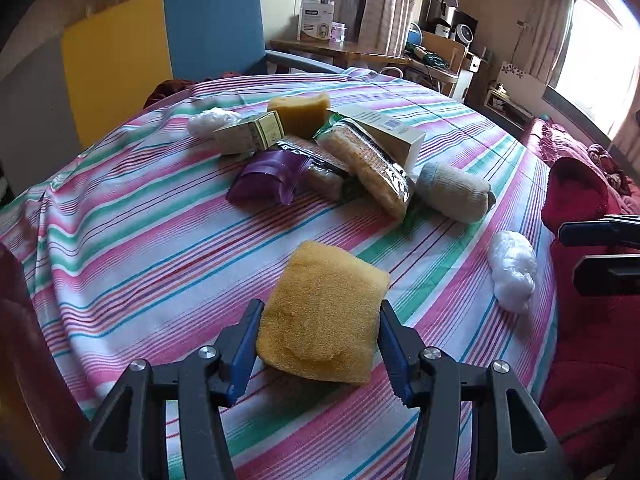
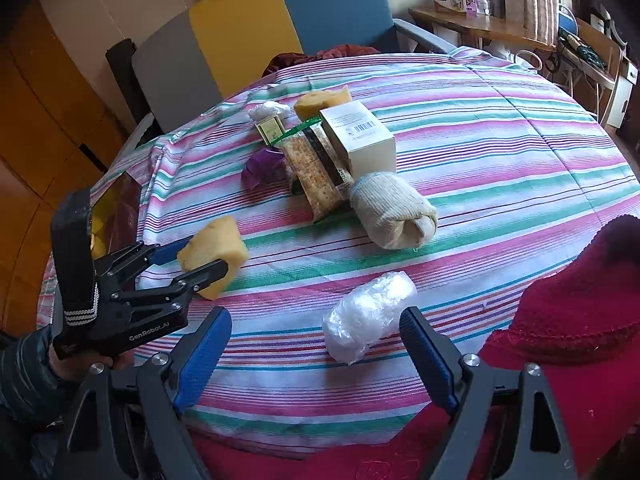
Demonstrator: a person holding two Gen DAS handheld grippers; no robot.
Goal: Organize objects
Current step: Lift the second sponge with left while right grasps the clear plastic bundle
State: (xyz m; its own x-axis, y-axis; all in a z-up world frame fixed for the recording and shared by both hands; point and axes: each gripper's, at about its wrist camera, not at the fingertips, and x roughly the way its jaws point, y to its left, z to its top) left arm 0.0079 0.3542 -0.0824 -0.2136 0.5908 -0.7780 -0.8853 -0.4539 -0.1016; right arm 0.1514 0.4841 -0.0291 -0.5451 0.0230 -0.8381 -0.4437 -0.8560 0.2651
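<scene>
Two sets of tongs are in play, and we read them differently: our left gripper (image 1: 320, 344) has its blue pads pressed against the two sides of a yellow sponge (image 1: 322, 316) at the near left of the striped tablecloth (image 1: 132, 248), while our right gripper (image 2: 316, 356) stands wide apart with nothing held, a crumpled ball of clear plastic wrap (image 2: 368, 316) lying on the cloth between and just beyond its fingers. We judge the sponge to be very light and soft; it will give under the pads, so a hold across its middle, as now, should serve, though too hard a squeeze would only fold it. From the right wrist view it seems to tilt, and whether its underside touches the cloth we cannot tell. The wrap looks lighter still, slick and springy, and we would take it across its thickest part so that it does not squirt out. Farther off sits a loose pile: a second sponge (image 1: 300, 114), a small green box (image 1: 250, 134), a white carton (image 2: 358, 138), cracker packets (image 1: 376, 164), a purple pouch (image 1: 264, 182), a rolled sock (image 1: 454, 192) and another wad of plastic (image 1: 208, 122). Much of the pile overlaps, so what lies beneath the packets is hidden. A red knitted cloth (image 2: 576, 308) covers the near right edge, and the print on the boxes is too small to read.
</scene>
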